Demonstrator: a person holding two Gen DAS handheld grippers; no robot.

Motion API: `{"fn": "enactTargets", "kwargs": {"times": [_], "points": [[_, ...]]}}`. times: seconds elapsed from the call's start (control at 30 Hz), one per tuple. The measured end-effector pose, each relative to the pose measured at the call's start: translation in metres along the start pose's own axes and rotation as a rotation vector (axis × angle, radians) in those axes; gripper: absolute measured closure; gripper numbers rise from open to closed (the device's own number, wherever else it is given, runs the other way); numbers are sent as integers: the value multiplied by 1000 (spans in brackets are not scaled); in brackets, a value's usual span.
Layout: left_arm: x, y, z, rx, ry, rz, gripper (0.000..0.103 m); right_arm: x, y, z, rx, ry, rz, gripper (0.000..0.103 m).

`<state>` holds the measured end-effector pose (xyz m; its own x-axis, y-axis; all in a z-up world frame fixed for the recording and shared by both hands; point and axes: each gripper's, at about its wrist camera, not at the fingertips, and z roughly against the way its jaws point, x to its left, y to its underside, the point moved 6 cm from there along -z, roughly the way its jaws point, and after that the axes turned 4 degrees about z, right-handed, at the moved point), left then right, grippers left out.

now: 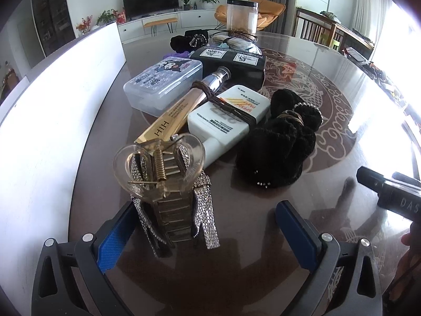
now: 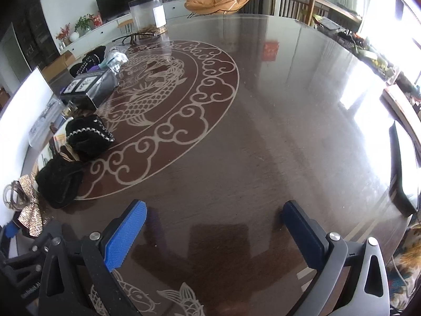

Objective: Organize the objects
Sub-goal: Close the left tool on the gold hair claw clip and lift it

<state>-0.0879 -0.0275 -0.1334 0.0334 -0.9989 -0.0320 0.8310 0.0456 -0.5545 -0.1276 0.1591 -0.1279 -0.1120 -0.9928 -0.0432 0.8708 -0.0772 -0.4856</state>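
Observation:
A clear heart-shaped hair claw (image 1: 158,168) with a rhinestone bow (image 1: 205,218) stands on the dark glass table (image 1: 263,237). It sits between the fingers of my left gripper (image 1: 205,231), close to the left pad; the gripper is open and not clamping it. Just beyond lie a gold tube (image 1: 168,121), a white sunscreen bottle (image 1: 231,115) bound with brown hair ties, and black fluffy scrunchies (image 1: 284,137). My right gripper (image 2: 214,234) is open over bare table (image 2: 263,131) with nothing between its fingers. The scrunchies (image 2: 86,137) and the bow (image 2: 29,216) show at its far left.
A clear lidded box (image 1: 163,84) with a cartoon print, a black box (image 1: 231,63) and a clear jar (image 1: 242,17) stand farther back. A white board (image 1: 52,105) runs along the table's left edge. A dark handheld device (image 1: 389,189) enters at the right.

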Motion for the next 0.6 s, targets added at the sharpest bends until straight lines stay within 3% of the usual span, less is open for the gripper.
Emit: {"fn": "enactTargets", "kwargs": {"times": [0.6], "points": [[0, -6, -4, -18, 6, -3, 0, -1, -1, 0, -47, -3, 19, 0]]}}
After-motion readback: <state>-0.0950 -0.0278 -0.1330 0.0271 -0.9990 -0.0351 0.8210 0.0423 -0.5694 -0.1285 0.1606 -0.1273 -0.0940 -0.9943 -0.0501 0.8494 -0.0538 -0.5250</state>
